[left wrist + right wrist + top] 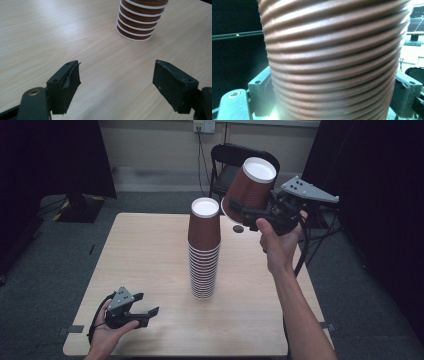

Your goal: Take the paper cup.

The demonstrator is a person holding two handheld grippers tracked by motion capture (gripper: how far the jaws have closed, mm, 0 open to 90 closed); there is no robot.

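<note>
The right claw (239,210) grips a tilted, upturned brown cup (251,187) above and beside the stack (204,251) on the counter (145,260), while the left claw (145,312) rests released, so a skewed descent risks toppling that tall column.

You are working in a dim room with dark corners, soft overhead light falling on the pale worktop (150,260), a gentle sheen showing across the wood in your left gripper view, the ribbed cup (334,62) blurring close in your right gripper view, a bright screen (415,20) glaring behind.
</note>
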